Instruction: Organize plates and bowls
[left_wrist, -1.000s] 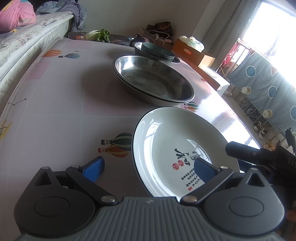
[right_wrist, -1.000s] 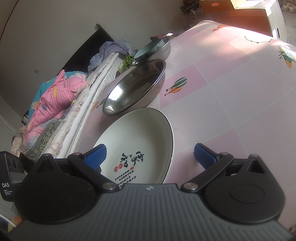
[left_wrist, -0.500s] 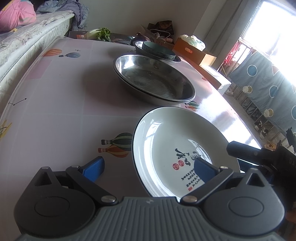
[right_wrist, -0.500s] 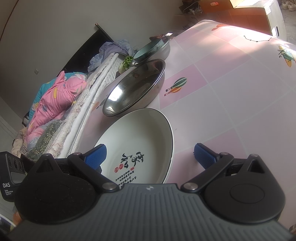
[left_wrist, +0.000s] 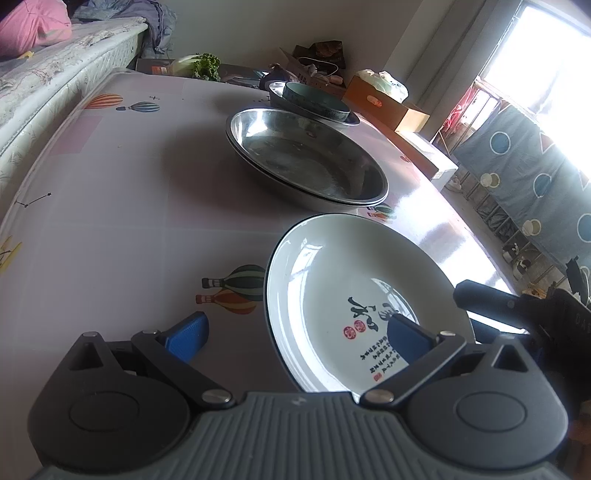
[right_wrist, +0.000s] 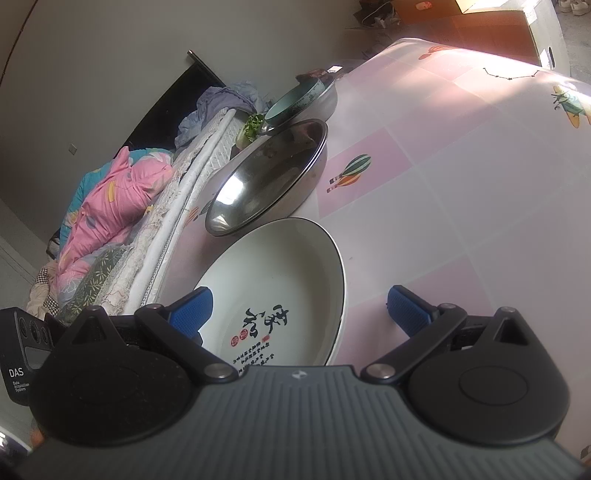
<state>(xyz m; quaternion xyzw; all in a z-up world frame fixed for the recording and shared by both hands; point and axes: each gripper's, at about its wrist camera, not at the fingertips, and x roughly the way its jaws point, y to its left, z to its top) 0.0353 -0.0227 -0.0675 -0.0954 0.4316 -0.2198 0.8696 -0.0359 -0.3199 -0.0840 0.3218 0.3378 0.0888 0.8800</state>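
Observation:
A white plate with black calligraphy (left_wrist: 354, 295) lies on the pink balloon-print table (left_wrist: 110, 221). My left gripper (left_wrist: 295, 336) is open; its left finger is over the table and its right finger over the plate, so the jaws straddle the near left rim. My right gripper (right_wrist: 299, 310) is open and straddles the opposite rim of the same plate (right_wrist: 280, 280). Behind it are stacked steel basins (left_wrist: 306, 162) (right_wrist: 266, 181). Further back a teal bowl (left_wrist: 317, 101) (right_wrist: 295, 101) sits in a steel dish.
A mattress with pink bedding (right_wrist: 110, 199) runs along one long side of the table. Greens (left_wrist: 203, 66) and clutter lie past the far end. Cardboard boxes (left_wrist: 388, 103) and a patterned blue cloth (left_wrist: 535, 177) stand on the window side.
Almost nothing has moved. Both grippers stay open around the white plate; the views have shifted only slightly.

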